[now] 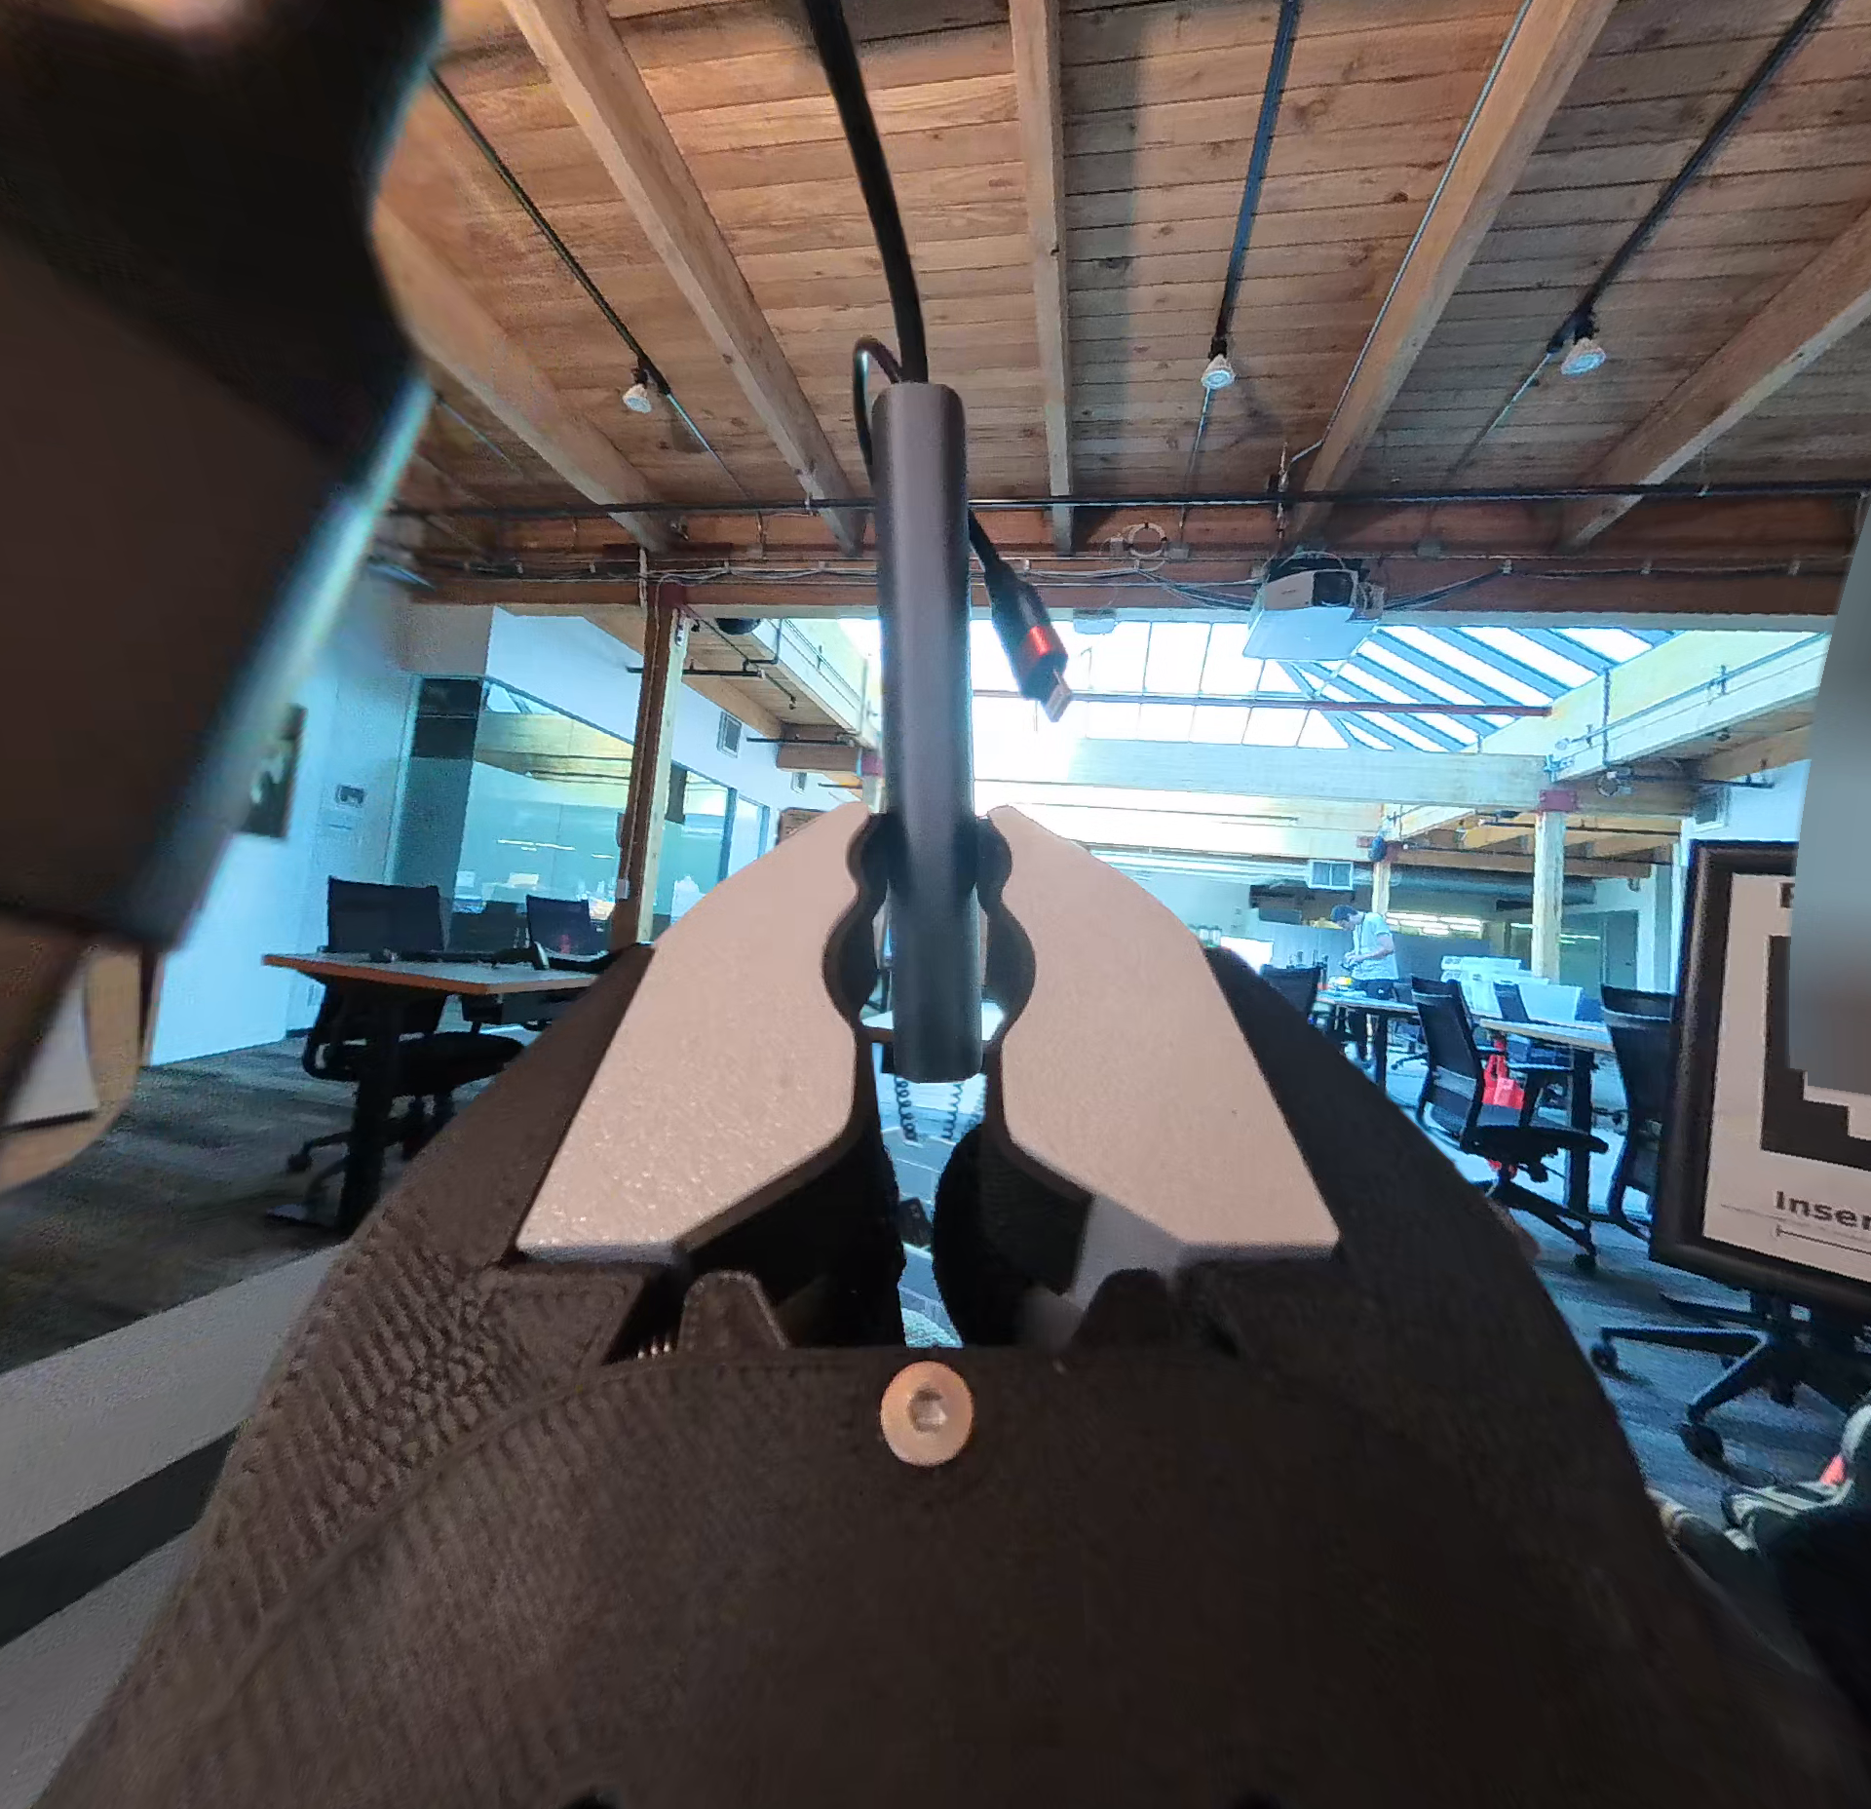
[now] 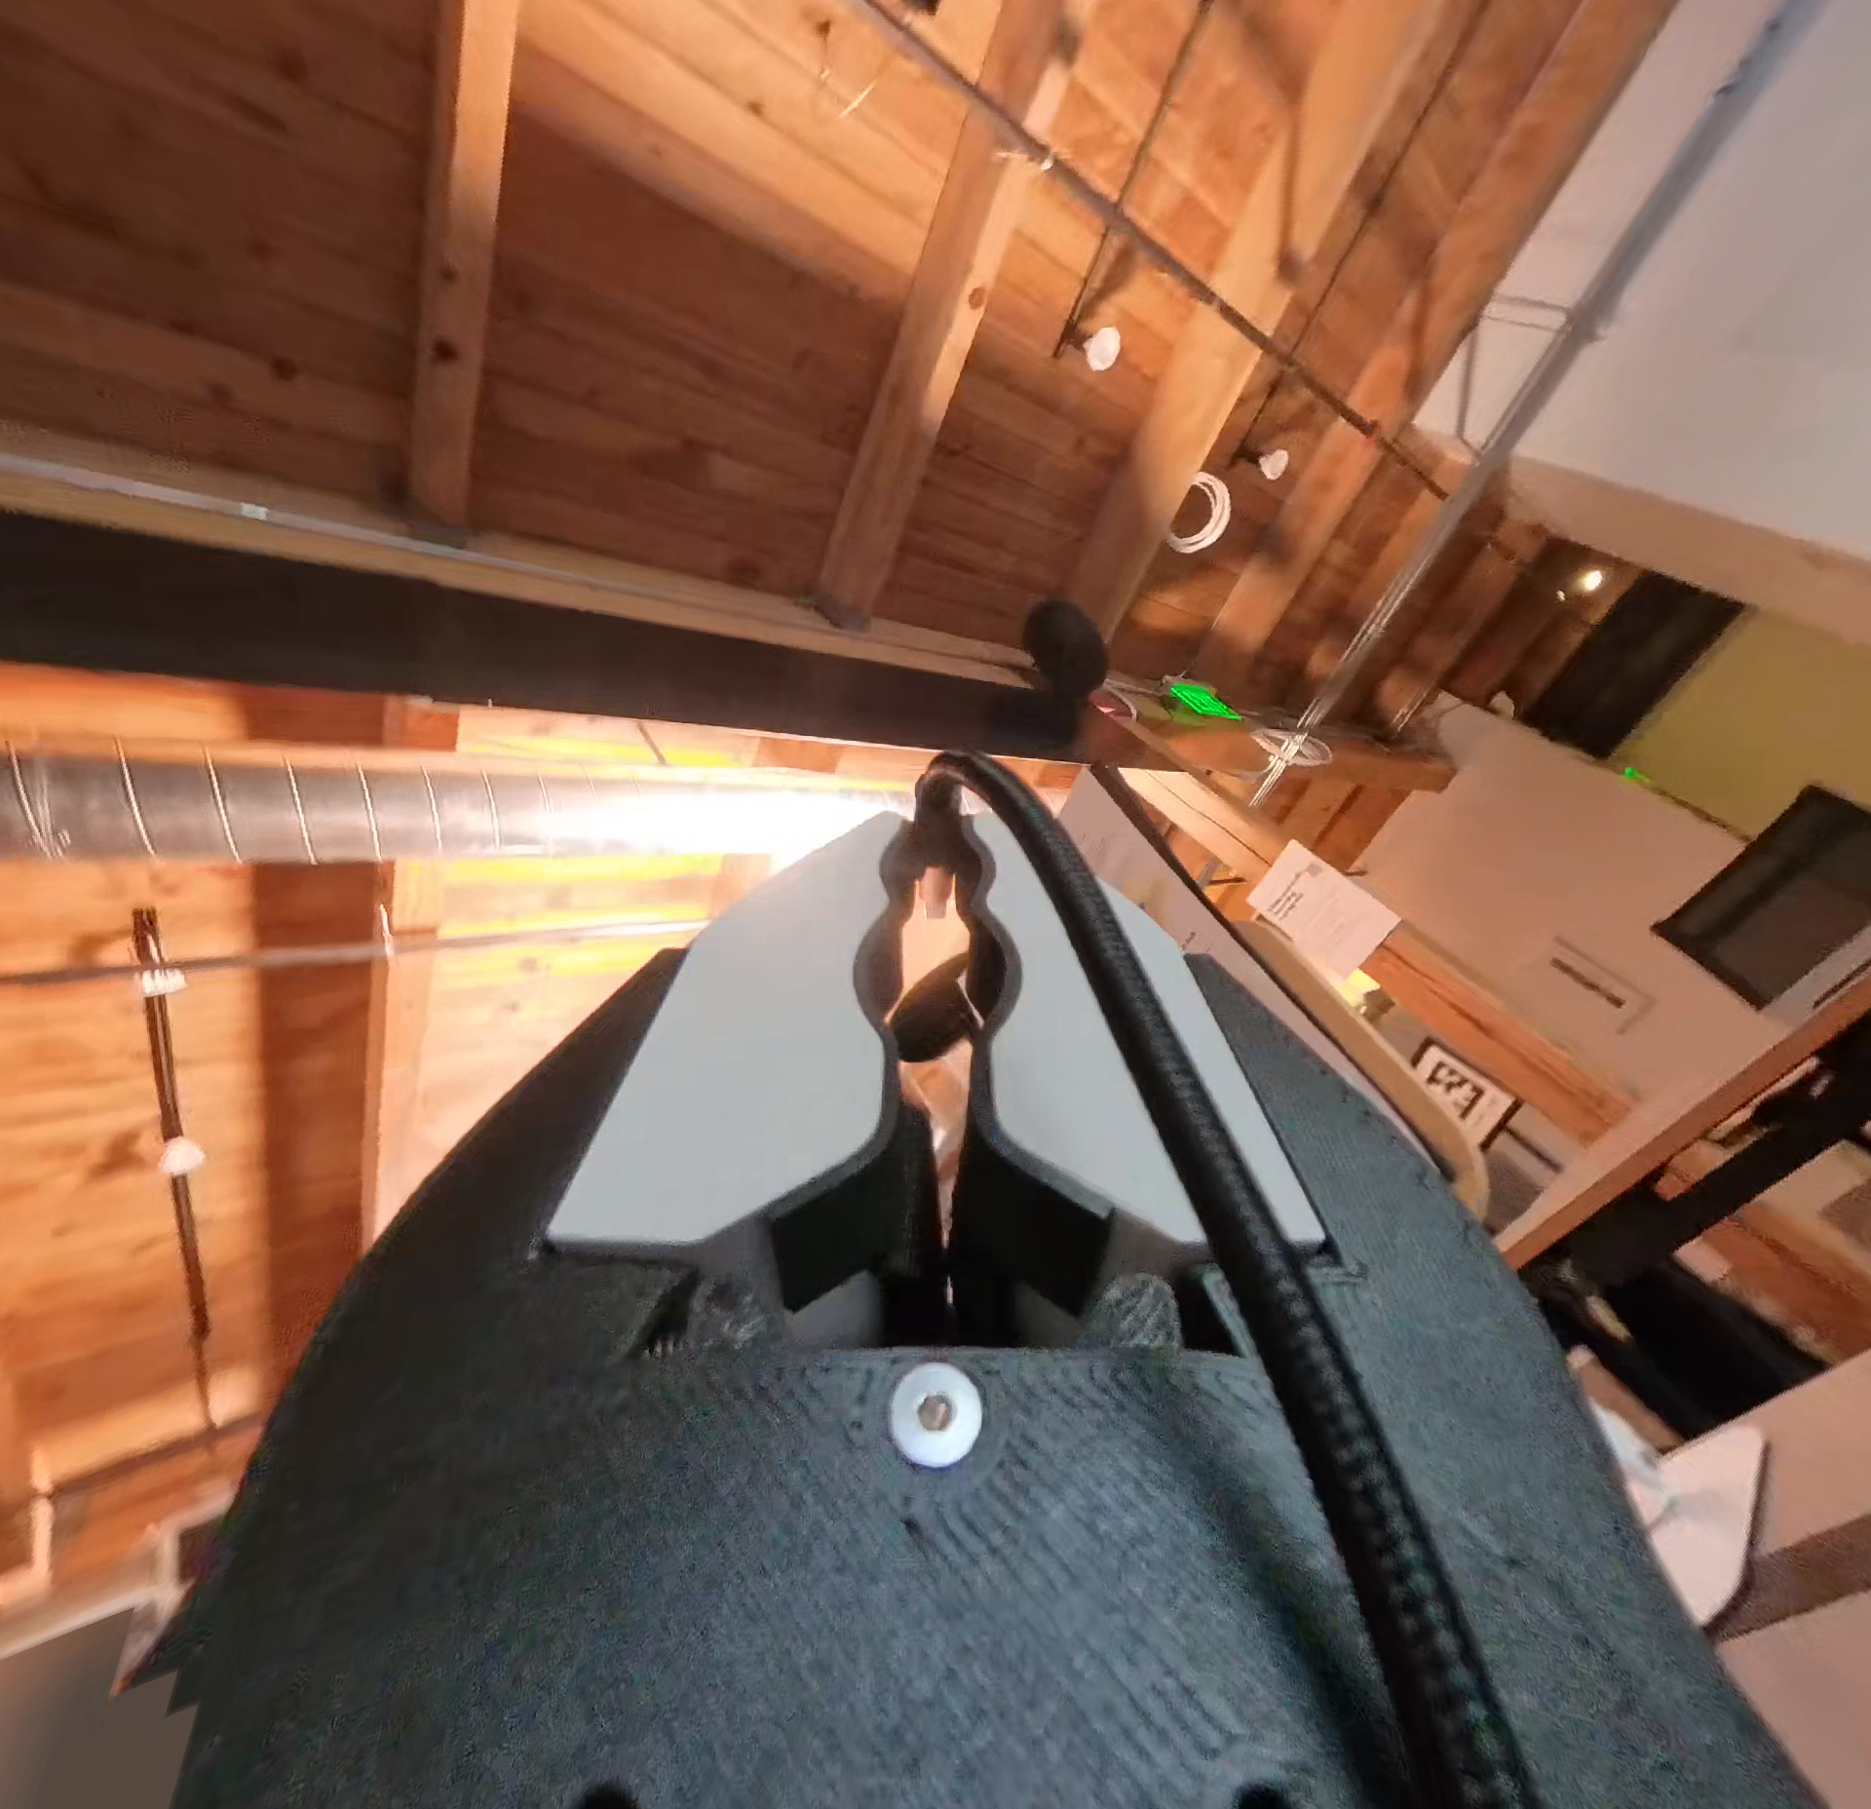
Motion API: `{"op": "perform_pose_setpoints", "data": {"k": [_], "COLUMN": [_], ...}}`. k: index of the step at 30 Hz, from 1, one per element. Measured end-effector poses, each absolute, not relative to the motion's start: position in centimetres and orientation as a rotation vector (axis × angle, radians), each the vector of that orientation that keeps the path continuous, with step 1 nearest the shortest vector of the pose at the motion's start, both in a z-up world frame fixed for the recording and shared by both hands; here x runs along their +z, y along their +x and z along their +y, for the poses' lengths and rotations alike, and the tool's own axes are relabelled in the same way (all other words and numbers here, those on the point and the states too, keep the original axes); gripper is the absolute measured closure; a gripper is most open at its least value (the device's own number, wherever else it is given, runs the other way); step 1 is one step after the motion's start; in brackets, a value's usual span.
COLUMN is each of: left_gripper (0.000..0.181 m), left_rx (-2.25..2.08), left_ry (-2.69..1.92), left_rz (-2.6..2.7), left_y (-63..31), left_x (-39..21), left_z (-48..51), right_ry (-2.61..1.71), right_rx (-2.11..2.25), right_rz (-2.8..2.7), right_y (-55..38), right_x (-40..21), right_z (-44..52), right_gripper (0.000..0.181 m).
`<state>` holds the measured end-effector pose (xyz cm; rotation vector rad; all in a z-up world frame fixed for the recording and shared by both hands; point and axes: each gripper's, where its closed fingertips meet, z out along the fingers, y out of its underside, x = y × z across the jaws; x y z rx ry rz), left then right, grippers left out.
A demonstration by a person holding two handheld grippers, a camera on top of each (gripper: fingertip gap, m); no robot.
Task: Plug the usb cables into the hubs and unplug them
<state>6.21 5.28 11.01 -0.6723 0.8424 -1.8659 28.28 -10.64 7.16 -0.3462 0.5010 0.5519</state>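
My left claw [image 1: 929, 854] is clamped on the grey hub [image 1: 923, 707], held upright toward the ceiling. A black cable leaves its top end, and a red-banded plug [image 1: 1031, 646] hangs loose just beside it, apparently in no port. My right claw [image 2: 937, 854] is clamped on the plug end of a braided black cable [image 2: 1195, 1102], which loops back over the claw. I judge this pair is currently unplugged; whether mating or parting comes next I cannot tell. Only the left view shows the hub; only the right shows my held cable.
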Motion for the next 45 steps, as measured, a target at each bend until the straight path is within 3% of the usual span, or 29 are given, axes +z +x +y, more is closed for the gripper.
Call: {"op": "perform_pose_setpoints", "data": {"k": [11,15,20,33,45], "left_gripper": [0.165,0.165,0.165,0.165,0.165], "left_rx": [-1.836,-1.845,-1.852,-1.850,-1.799], "left_ry": [-0.594,-0.560,-0.538,-0.556,-0.669], "left_rz": [0.807,0.785,0.773,0.798,1.030], "left_y": [4.1,3.1,2.5,2.4,5.8], "left_x": [13.5,14.5,15.1,15.2,12.7], "left_z": [6.8,7.3,7.6,7.8,5.7], "right_ry": [-1.007,-1.664,-2.262,-2.372,-2.988], "right_rx": [0.773,0.614,0.197,-0.313,-0.554], "right_rz": [0.286,0.078,0.046,0.003,-0.403], "right_y": [23.6,20.3,23.8,30.8,34.4], "right_x": [6.9,0.7,-4.6,1.5,-4.0], "right_z": [-6.2,-7.9,-15.1,-22.5,-25.0], "right_gripper": [0.174,0.174,0.174,0.174,0.174]}}
